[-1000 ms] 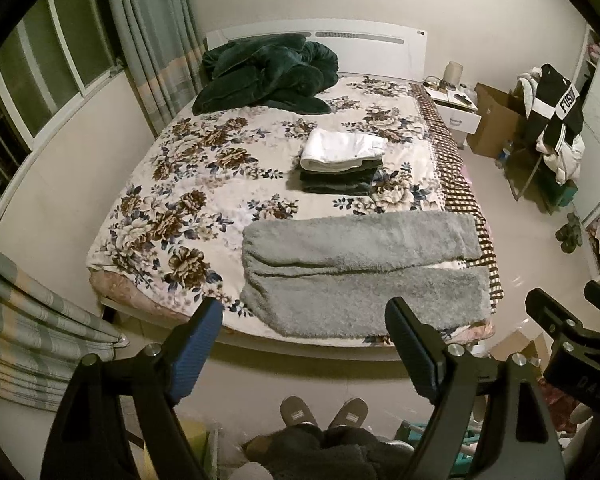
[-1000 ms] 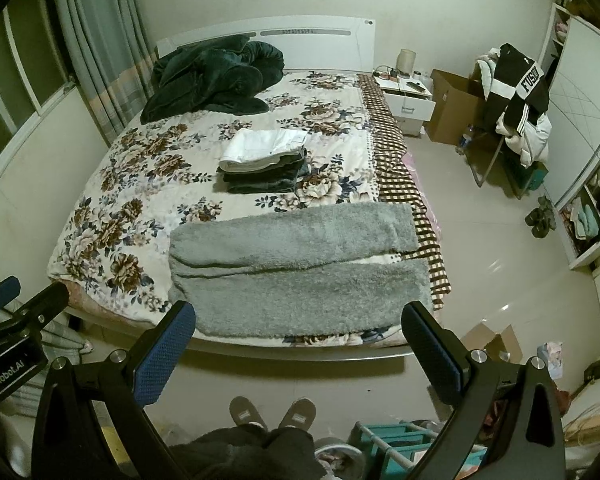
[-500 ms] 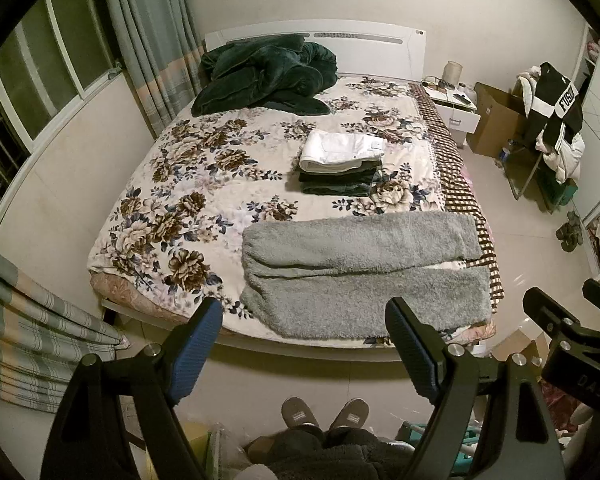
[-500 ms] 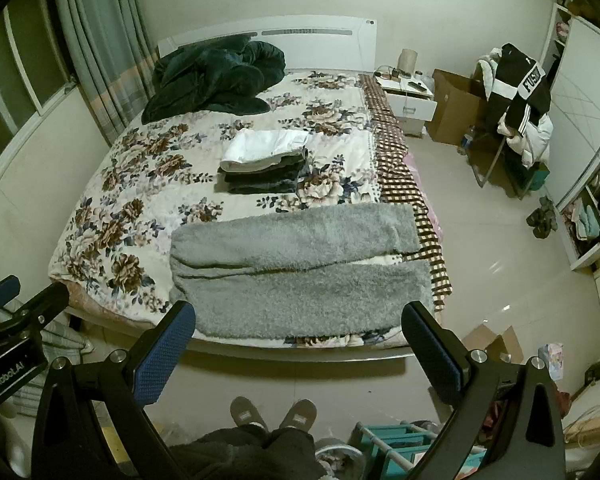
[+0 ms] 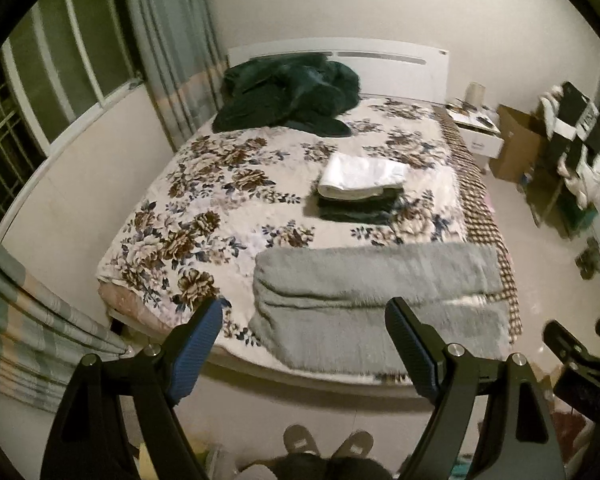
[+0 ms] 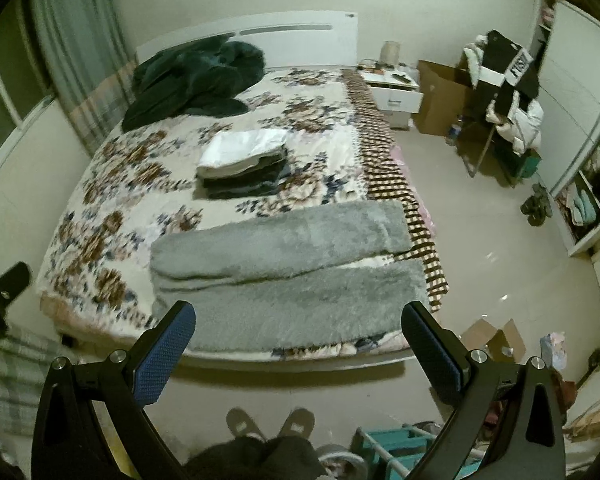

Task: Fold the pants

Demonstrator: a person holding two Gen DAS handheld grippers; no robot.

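Fluffy grey pants (image 5: pixel 376 300) lie flat along the near edge of the bed (image 5: pixel 204 216), waist to the left, both legs side by side reaching right. They also show in the right wrist view (image 6: pixel 288 276). My left gripper (image 5: pixel 304 332) is open and empty, held above the floor in front of the bed's near edge. My right gripper (image 6: pixel 298 340) is open and empty, also short of the bed edge. Neither touches the pants.
A stack of folded clothes (image 5: pixel 360 188) with a white piece on top sits mid-bed behind the pants. A dark green blanket (image 5: pixel 288 96) is heaped by the headboard. A nightstand (image 6: pixel 392 88), a cardboard box (image 6: pixel 440 100) and a clothes-laden chair (image 6: pixel 504 92) stand right of the bed. The person's slippers (image 6: pixel 270 424) are below.
Both grippers have shifted and tilted slightly, blurring the views; the bed now sits a little further right in the left view. Both stay open. The pants have not moved.
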